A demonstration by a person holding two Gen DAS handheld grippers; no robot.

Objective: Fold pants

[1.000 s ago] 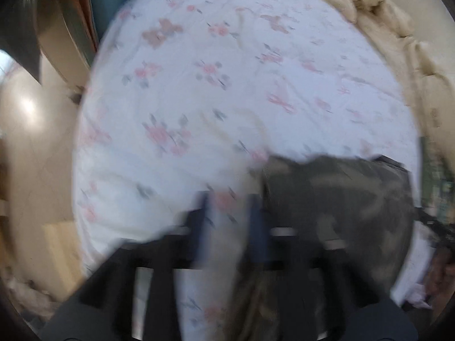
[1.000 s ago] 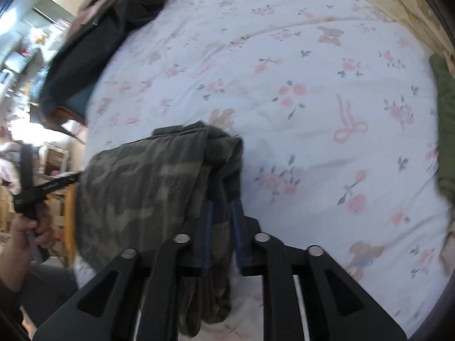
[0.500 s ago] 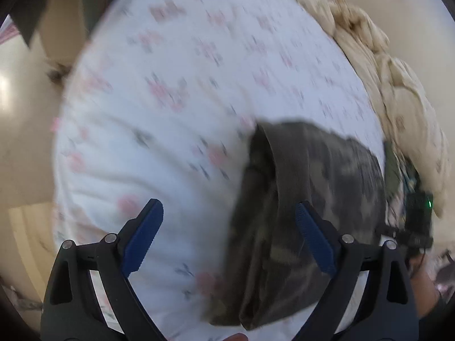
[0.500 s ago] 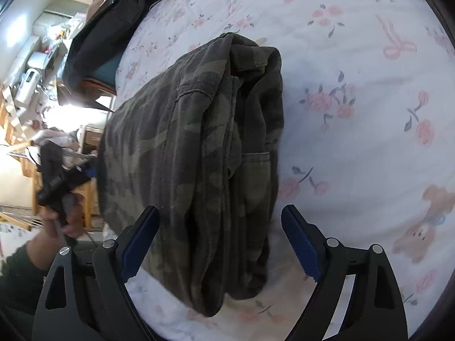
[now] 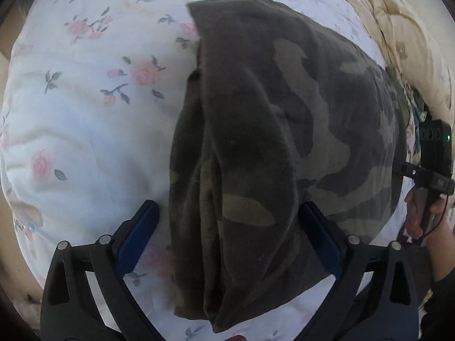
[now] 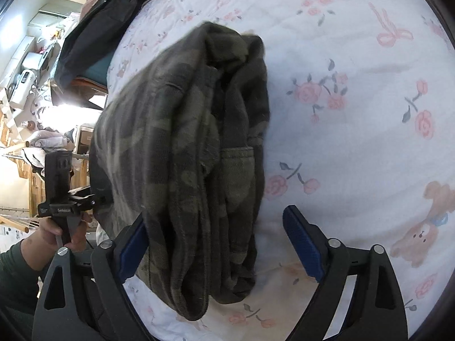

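Observation:
The camouflage pants (image 5: 270,130) lie folded in a thick stack on the floral bedsheet (image 5: 85,130). My left gripper (image 5: 227,241) is open, its blue-padded jaws spread on either side of the stack's near left end, not gripping. In the right wrist view the pants (image 6: 193,153) show their folded edges and a pocket. My right gripper (image 6: 216,244) is open too, its jaws astride the stack's other end. Each view shows the other hand holding its gripper handle beyond the pants.
A cream quilt (image 5: 403,34) is bunched along the bed's far right side. Dark clothing (image 6: 113,14) is piled at the bed's far corner. Shelves and clutter (image 6: 25,91) stand beyond the bed edge. The floral sheet (image 6: 355,113) stretches right of the pants.
Both grippers were shut on the pants' edges a second ago; they have opened and let go. The pants now rest on the bed, and both cameras have moved closer over them.

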